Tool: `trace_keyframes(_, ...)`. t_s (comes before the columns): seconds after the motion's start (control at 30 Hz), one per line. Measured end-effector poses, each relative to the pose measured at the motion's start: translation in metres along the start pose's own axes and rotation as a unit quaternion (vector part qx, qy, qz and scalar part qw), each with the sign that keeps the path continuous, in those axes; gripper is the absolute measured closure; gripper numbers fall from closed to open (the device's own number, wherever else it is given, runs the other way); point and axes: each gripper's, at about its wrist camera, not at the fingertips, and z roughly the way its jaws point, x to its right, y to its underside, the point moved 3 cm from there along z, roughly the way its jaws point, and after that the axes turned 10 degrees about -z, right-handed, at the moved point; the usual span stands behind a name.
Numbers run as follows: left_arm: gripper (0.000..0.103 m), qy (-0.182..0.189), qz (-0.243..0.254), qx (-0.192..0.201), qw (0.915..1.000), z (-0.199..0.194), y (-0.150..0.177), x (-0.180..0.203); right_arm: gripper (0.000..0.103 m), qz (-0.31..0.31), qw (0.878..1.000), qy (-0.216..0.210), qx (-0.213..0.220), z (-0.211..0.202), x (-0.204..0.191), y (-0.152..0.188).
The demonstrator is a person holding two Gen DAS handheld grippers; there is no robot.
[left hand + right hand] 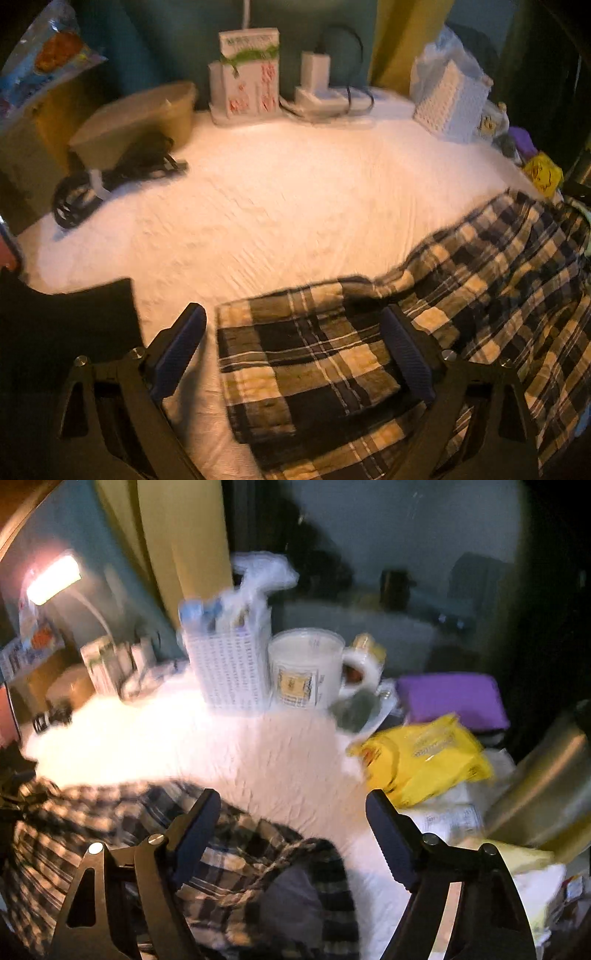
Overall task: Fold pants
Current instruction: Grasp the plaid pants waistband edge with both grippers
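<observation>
Though blur smears the plaid pants (332, 369), both tongs (295, 354) (291, 834) gape wide, gripping nothing.

One pair of plaid pants (369, 354) lies on one white cloth-covered table (277, 206). Two grippers show, one in each view: the left gripper (295, 350) and the right gripper (291, 830), each with two fingers. Along the back of the table stand one brown box (140, 118), one bundle of black cable (107, 181), one white printed carton (245, 81), one white charger (321, 85) and one white woven basket (450, 101). The right wrist view adds one white mug (306, 668), one yellow packet (424, 757), one purple pad (450, 698) and one lit lamp (53, 578).
</observation>
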Motion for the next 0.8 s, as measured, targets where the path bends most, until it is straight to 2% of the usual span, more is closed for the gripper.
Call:
trace_keyframes(0.1,0.016,-0.011,0.023,0.009,0.9996,0.001,0.004,0.008,0.024,-0.021,0.999,-0.012,-0.044,0.027,-0.007,0.011)
trace_keyframes(0.17,0.022,-0.005,0.024,0.014,0.9996,-0.002,0.006,0.010,0.035,-0.034,0.997,-0.017,-0.069,0.041,-0.011,0.021)
trace_keyframes(0.2,0.033,-0.003,0.027,0.020,0.9994,-0.004,0.007,0.012,0.043,-0.038,0.996,-0.016,-0.076,0.045,-0.011,0.025)
trace_keyframes(0.23,0.044,0.003,0.031,0.024,0.9992,-0.005,0.008,0.014,0.056,-0.037,0.996,-0.018,-0.081,0.048,-0.010,0.029)
trace_keyframes(0.27,0.068,0.009,0.038,0.026,0.9989,-0.006,0.008,0.018,0.062,-0.034,0.996,-0.026,-0.082,0.049,-0.010,0.031)
trace_keyframes(0.3,0.086,0.014,0.045,0.025,0.9986,-0.007,0.008,0.022,0.070,-0.032,0.996,-0.031,-0.076,0.048,-0.011,0.032)
trace_keyframes(0.33,0.092,0.016,0.054,0.024,0.9981,-0.008,0.009,0.026,0.074,-0.035,0.996,-0.031,-0.074,0.045,-0.013,0.033)
trace_keyframes(0.43,0.096,0.014,0.067,0.035,0.9971,-0.012,0.006,0.032,0.075,-0.059,0.996,-0.017,-0.057,0.033,-0.026,0.031)
trace_keyframes(0.53,0.097,0.013,0.054,0.072,0.9959,-0.028,-0.005,0.028,0.076,-0.087,0.996,0.021,-0.018,0.010,-0.035,0.019)
trace_keyframes(0.8,0.097,-0.015,0.046,0.188,0.9810,-0.069,-0.073,0.017,0.076,-0.107,0.987,0.087,0.087,-0.040,-0.035,-0.031)
